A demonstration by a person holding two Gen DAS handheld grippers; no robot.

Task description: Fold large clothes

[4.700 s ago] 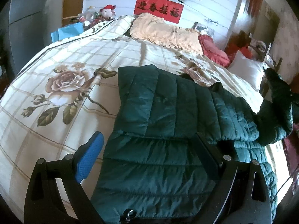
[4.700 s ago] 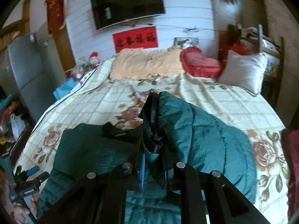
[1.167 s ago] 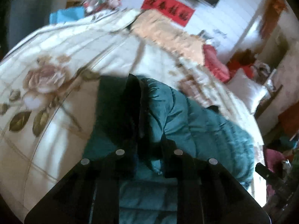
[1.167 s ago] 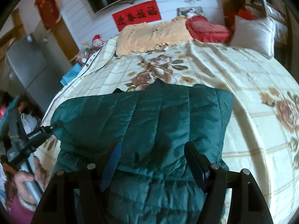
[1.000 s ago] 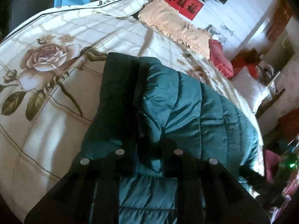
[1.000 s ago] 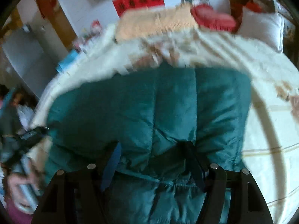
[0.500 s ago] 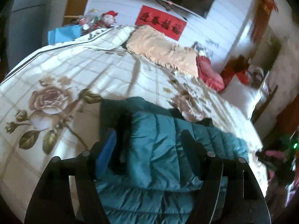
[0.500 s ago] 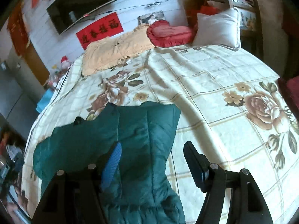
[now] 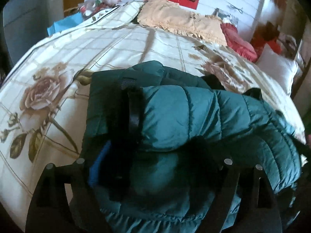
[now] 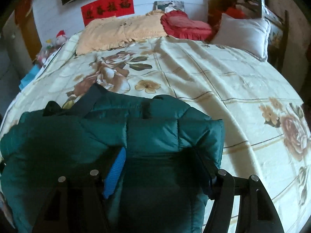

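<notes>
With both the left gripper (image 9: pixel 151 163) and right gripper (image 10: pixel 161 167) hovering wide apart over the folded green jacket (image 10: pixel 120 136) lying on the bed (image 10: pixel 223 81), its puffy, slippery layers are risking springing open.

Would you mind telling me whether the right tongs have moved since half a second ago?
Yes. The right tongs have dropped toward the green jacket, which now reaches up between the open fingers, hiding more of the flowered bedspread.

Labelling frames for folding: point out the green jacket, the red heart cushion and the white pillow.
green jacket (image 10: pixel 151 134): right wrist view, quilted top panel.
red heart cushion (image 10: pixel 186 26): right wrist view, centre.
white pillow (image 10: pixel 243 33): right wrist view, front face.
</notes>
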